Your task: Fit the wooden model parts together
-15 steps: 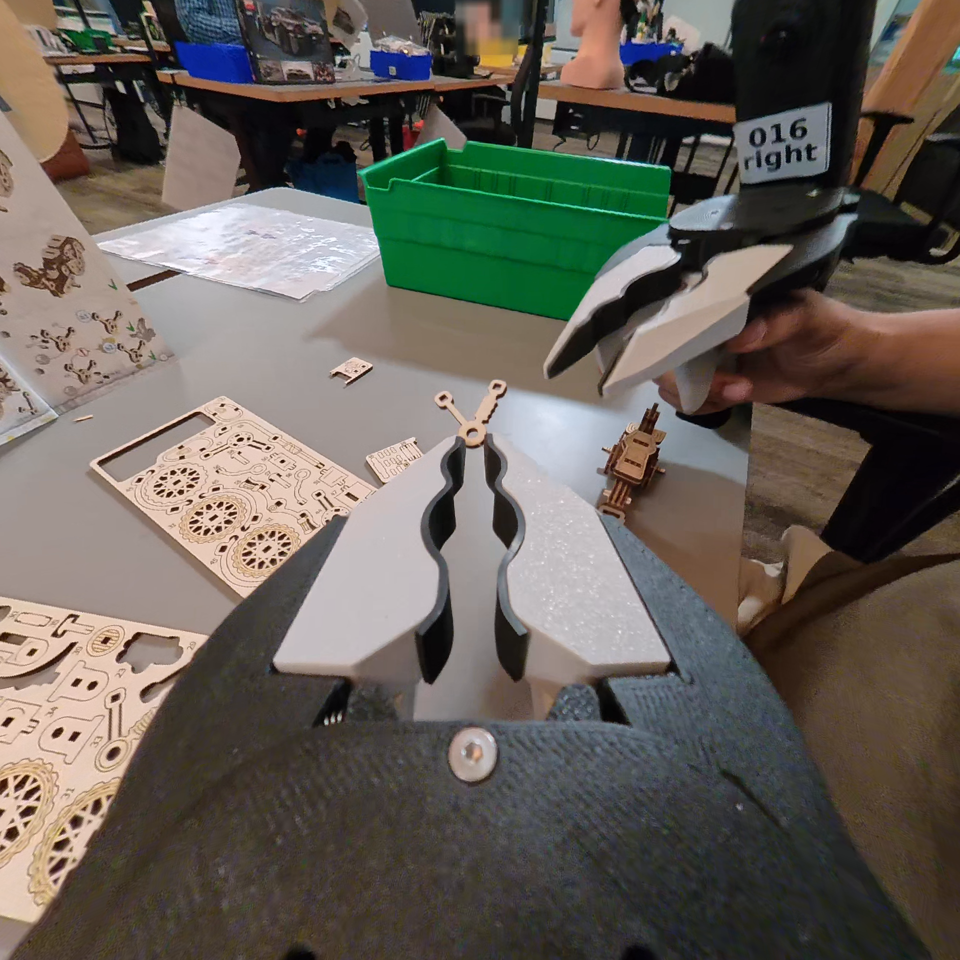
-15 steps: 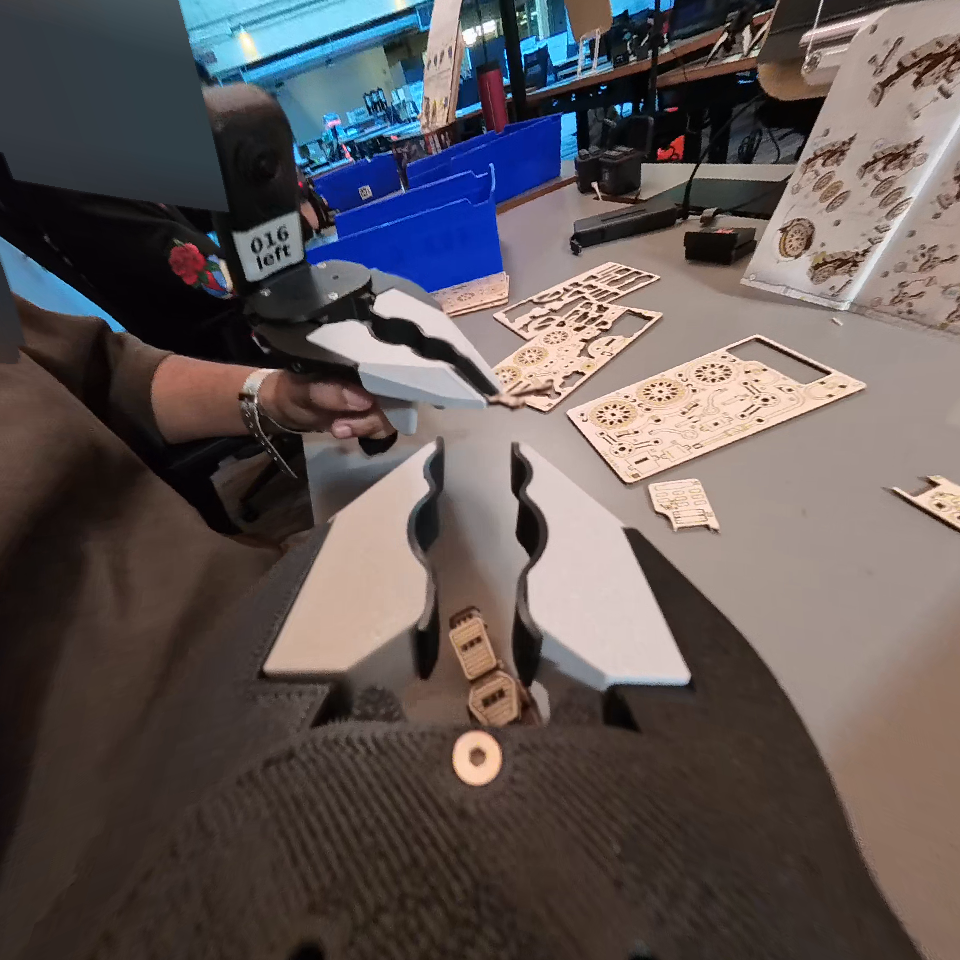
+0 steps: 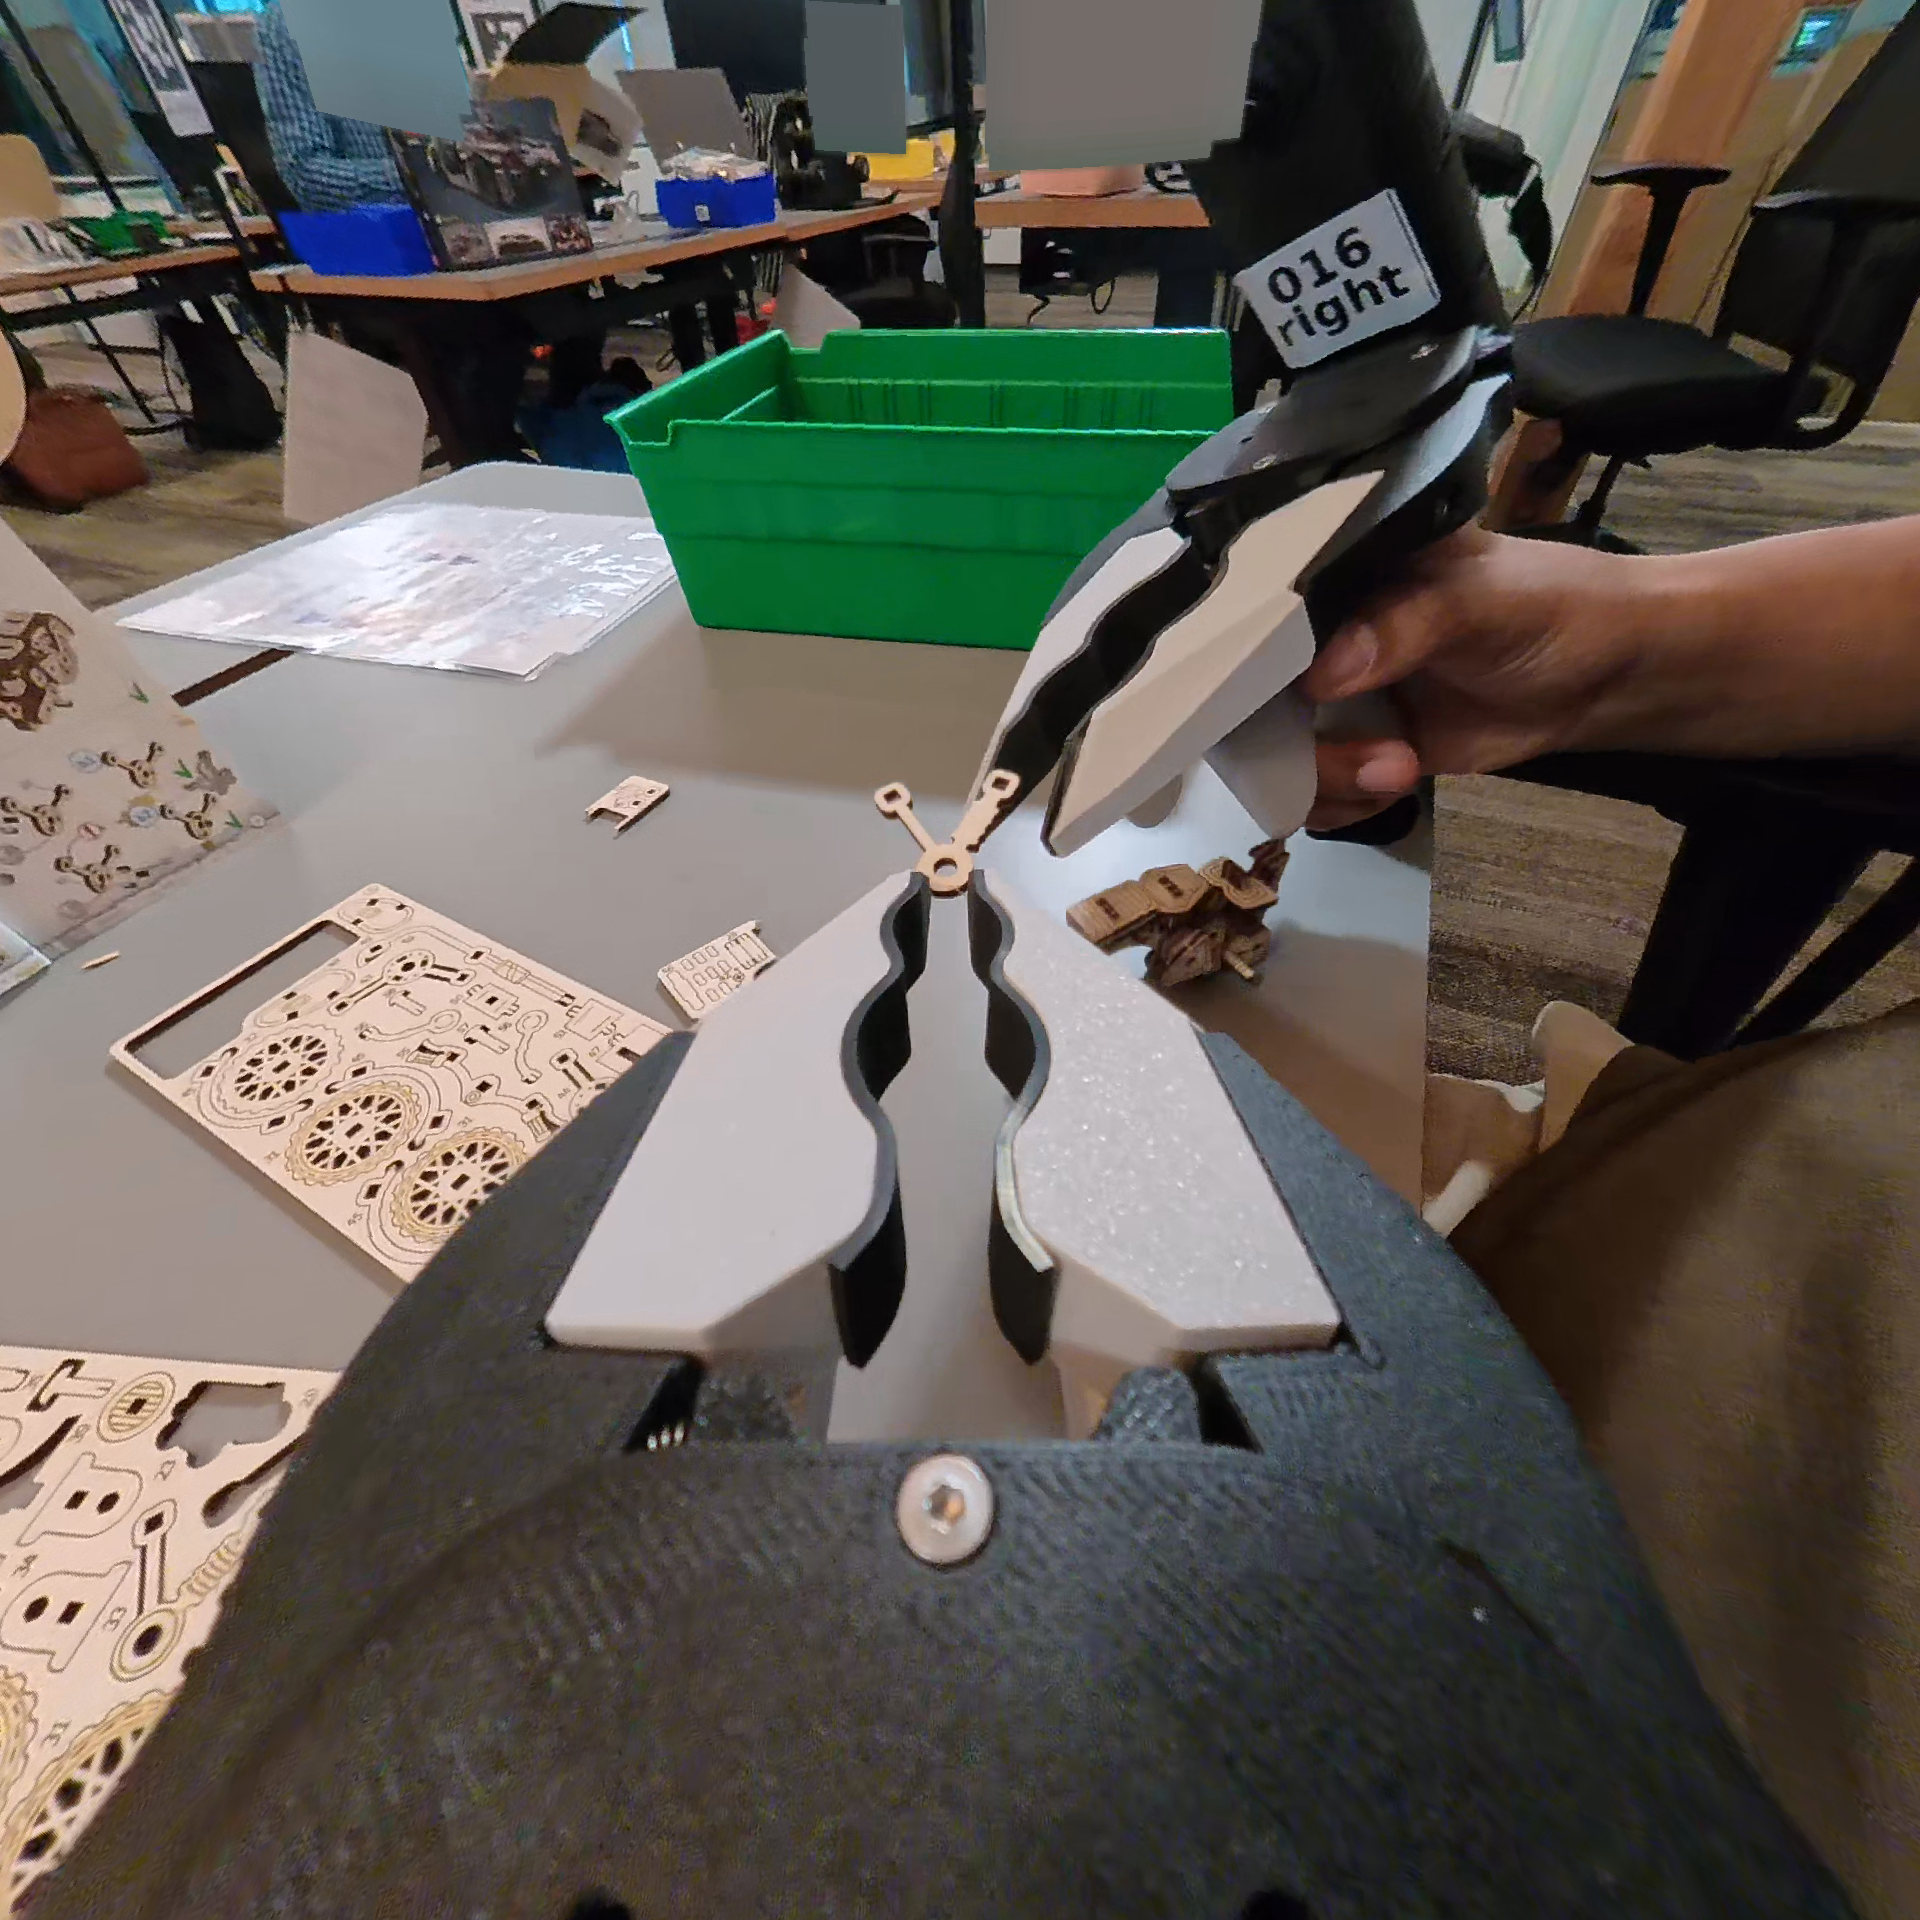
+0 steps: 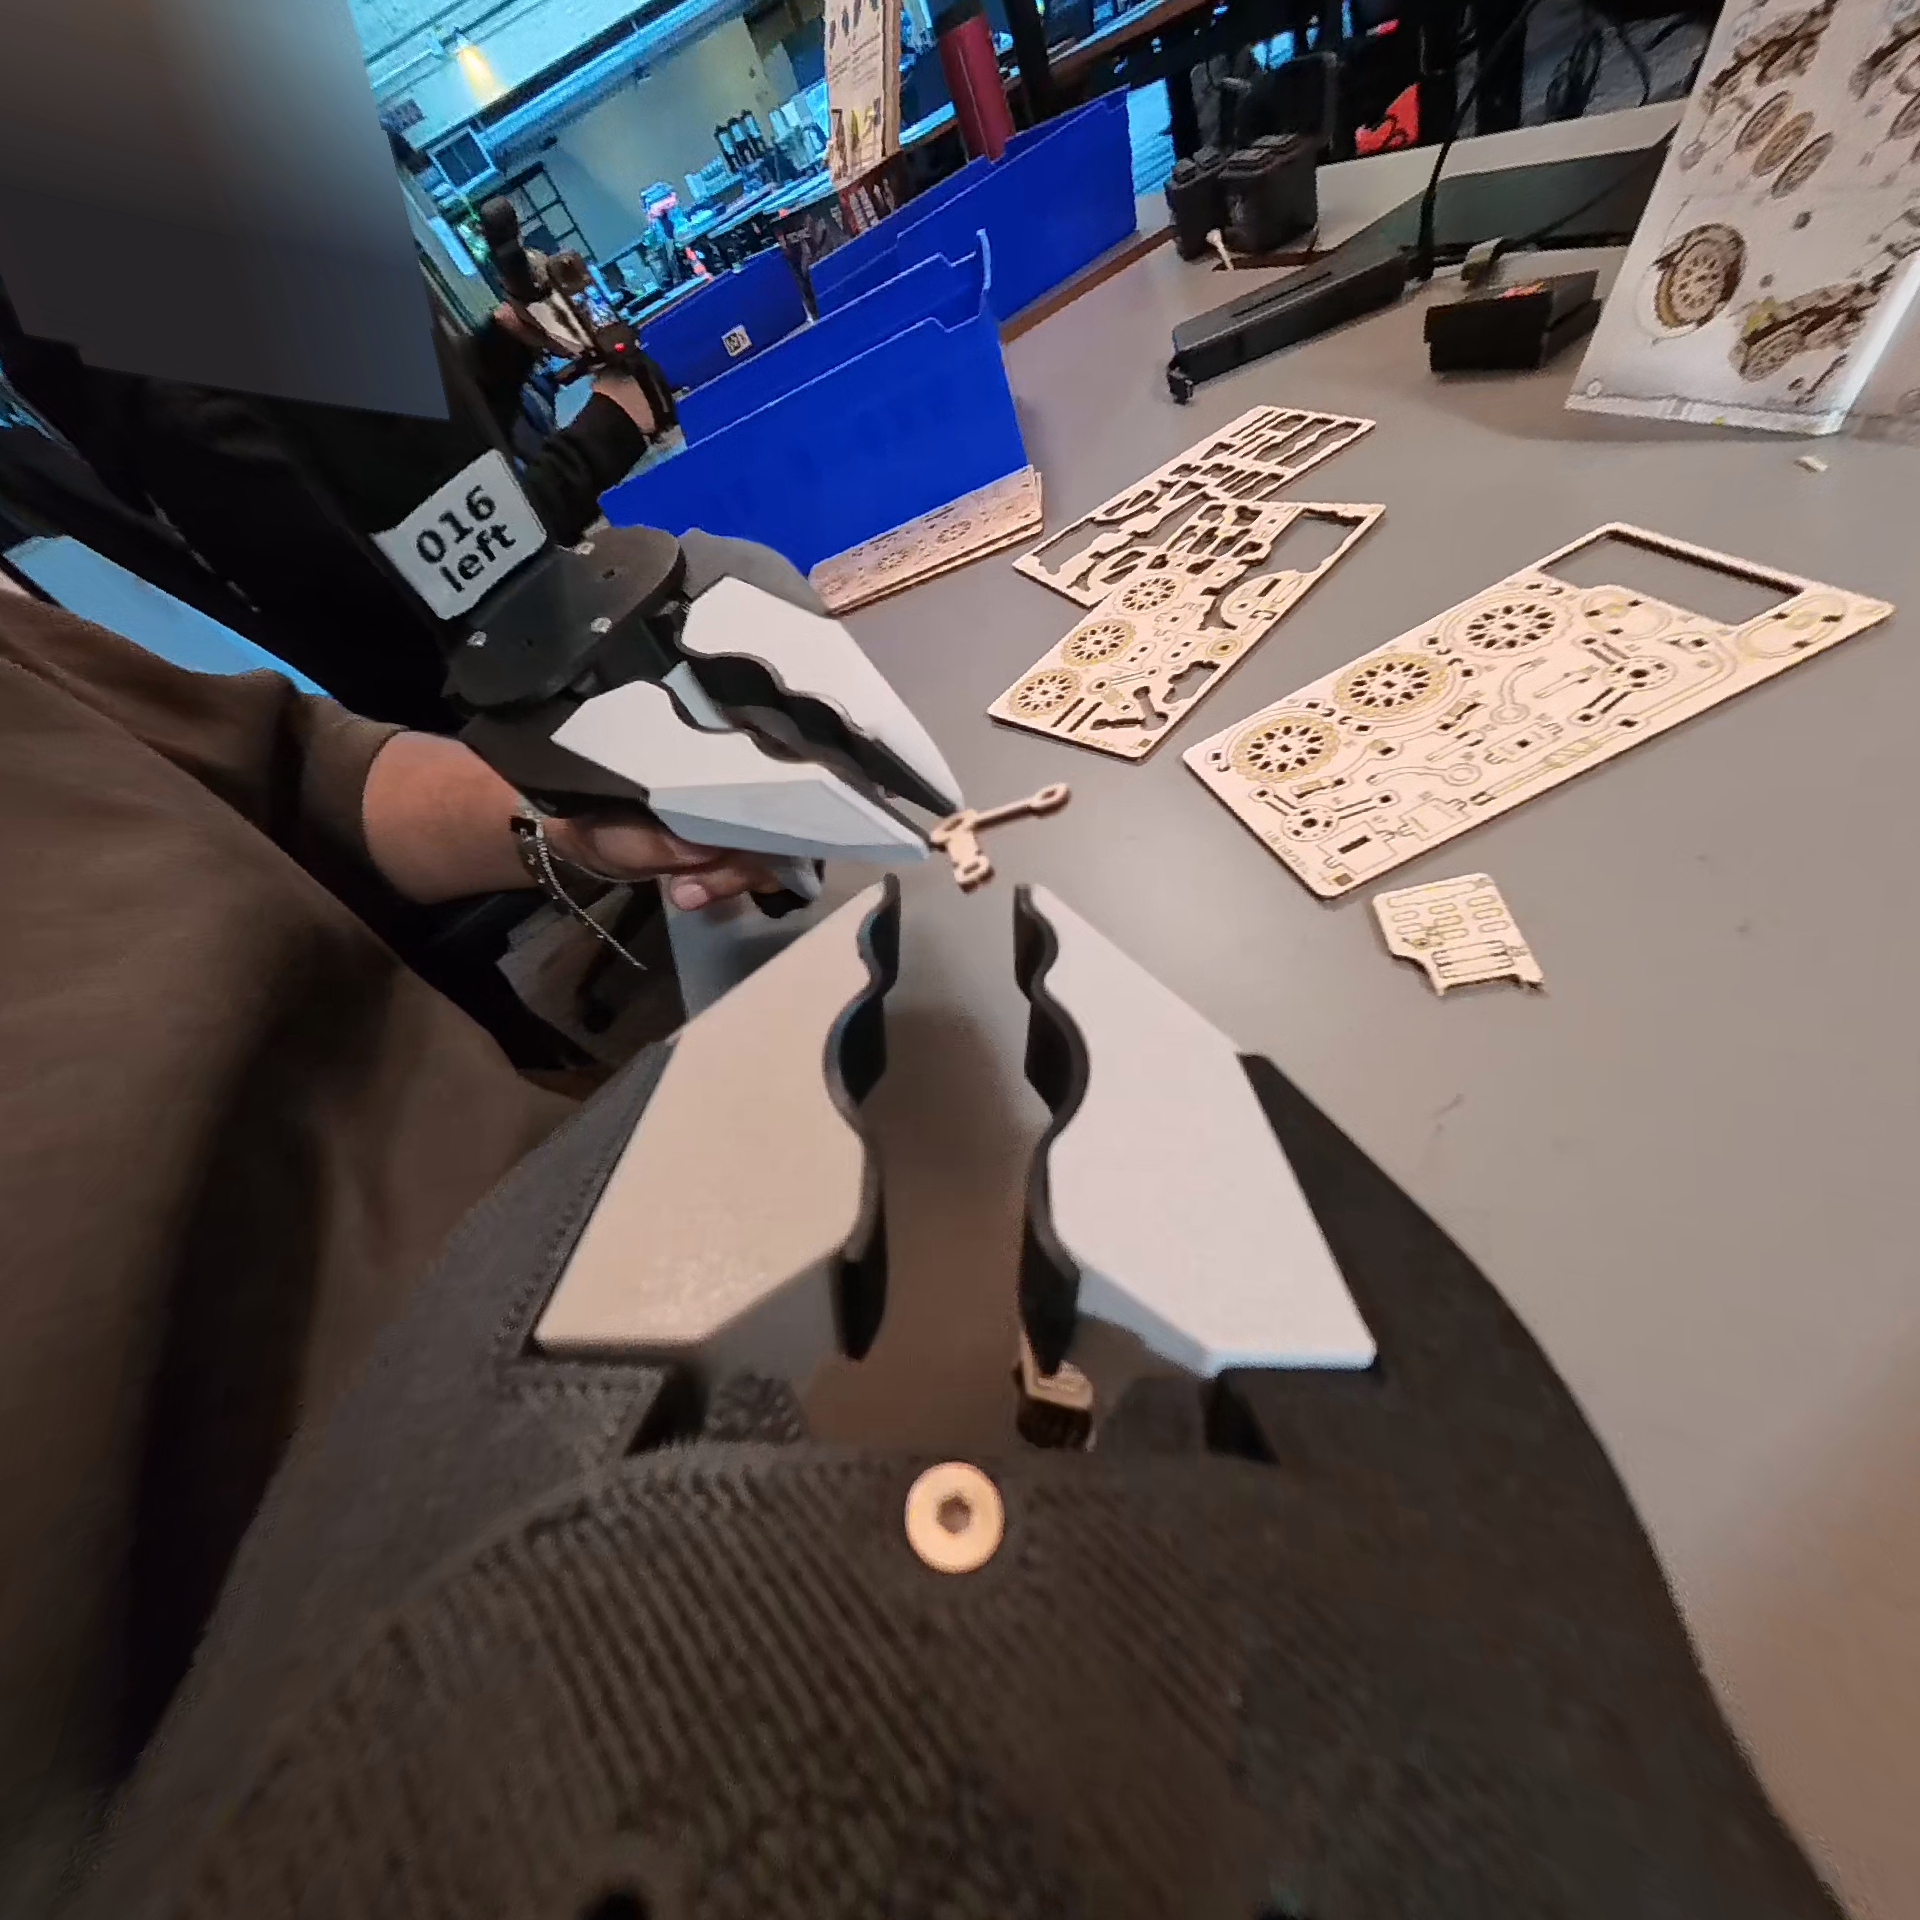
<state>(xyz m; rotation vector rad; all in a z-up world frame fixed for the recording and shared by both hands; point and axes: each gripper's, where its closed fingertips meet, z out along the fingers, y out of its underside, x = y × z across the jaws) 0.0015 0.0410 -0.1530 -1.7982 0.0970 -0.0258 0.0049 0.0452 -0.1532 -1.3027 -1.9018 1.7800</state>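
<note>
We see left gripper (image 3: 943, 891) jaws pinching flat V-shaped wooden piece (image 3: 945, 836) | right gripper (image 4: 954, 902) jaws apart, seemingly empty, just beside it

green bin (image 3: 914, 520) | blue bins (image 4: 852, 436) | pale tan wooden part sheets (image 4: 1538, 707) | grey table (image 3: 436, 769)

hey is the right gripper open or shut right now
Open. In its own wrist view the right gripper shows a clear gap between its fingertips, nothing clamped; the V-shaped wooden part just ahead is pinched by the left gripper.
</note>
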